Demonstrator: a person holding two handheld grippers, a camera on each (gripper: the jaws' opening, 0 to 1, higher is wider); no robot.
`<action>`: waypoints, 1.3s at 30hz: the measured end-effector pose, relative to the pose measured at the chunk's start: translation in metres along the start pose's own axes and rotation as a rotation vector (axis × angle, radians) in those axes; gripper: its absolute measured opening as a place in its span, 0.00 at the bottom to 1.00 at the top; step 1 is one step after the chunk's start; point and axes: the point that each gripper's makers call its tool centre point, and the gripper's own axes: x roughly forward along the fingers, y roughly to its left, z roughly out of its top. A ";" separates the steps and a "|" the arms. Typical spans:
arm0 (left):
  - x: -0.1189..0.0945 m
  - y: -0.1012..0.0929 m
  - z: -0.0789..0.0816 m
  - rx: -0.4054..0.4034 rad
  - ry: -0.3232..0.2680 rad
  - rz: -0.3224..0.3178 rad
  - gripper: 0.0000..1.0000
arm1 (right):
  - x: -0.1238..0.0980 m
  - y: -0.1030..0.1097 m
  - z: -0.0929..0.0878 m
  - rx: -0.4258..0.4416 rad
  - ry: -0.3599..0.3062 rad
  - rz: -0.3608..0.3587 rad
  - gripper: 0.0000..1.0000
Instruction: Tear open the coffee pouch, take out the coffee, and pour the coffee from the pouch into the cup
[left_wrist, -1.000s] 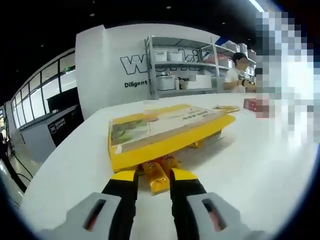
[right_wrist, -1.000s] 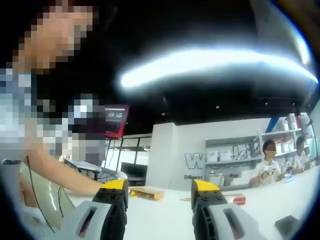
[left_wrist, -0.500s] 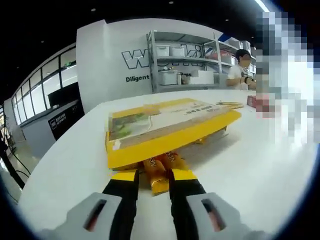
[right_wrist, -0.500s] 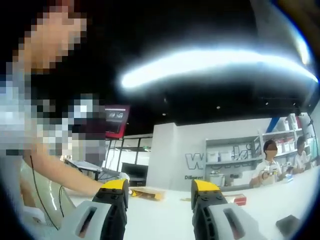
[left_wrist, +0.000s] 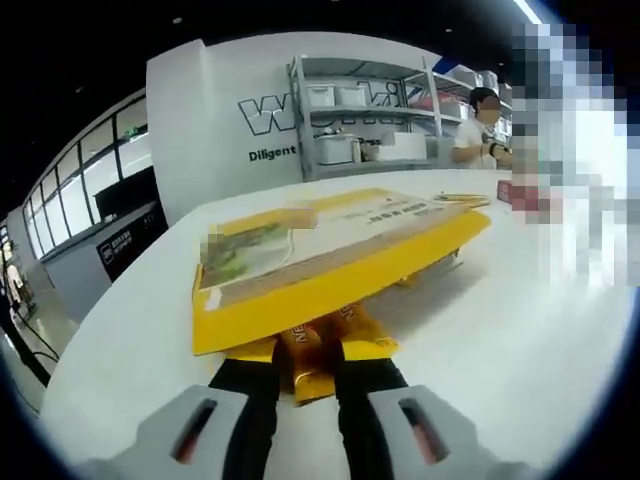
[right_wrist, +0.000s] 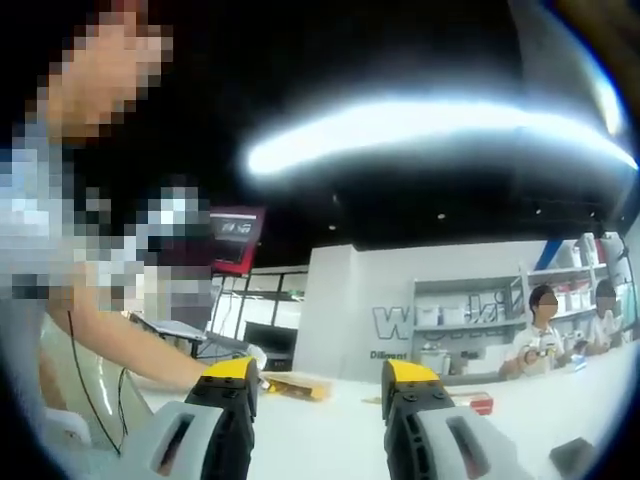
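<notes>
- In my left gripper view, the yellow box (left_wrist: 330, 262) lies flat on the white surface (left_wrist: 520, 330); its near edge overhangs and hides my jaw tips.
- The left hand-held gripper (left_wrist: 312, 372) reaches under that edge, its jaws close on either side of an orange coffee pouch (left_wrist: 305, 362); whether they pinch it I cannot tell.
- More pouches (left_wrist: 365, 328) lie under the box, just beside that one.
- Behind the box stand metal shelves (left_wrist: 370, 120) and a person (left_wrist: 480, 125).
- My right gripper view looks higher: the right hand-held gripper (right_wrist: 320, 385) is spread, holding nothing, with the box small and far beyond it.
- A bare arm (right_wrist: 130, 345) crosses on that view's left.
</notes>
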 end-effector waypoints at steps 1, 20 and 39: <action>0.000 0.001 0.000 0.002 0.003 0.003 0.22 | 0.001 0.001 -0.001 0.000 0.001 0.002 0.51; -0.018 -0.017 0.003 -0.038 -0.007 -0.060 0.03 | -0.001 -0.005 -0.004 0.009 -0.003 -0.009 0.50; -0.116 -0.046 0.006 -0.112 -0.075 -0.302 0.03 | 0.016 0.019 -0.018 0.081 -0.015 0.044 0.50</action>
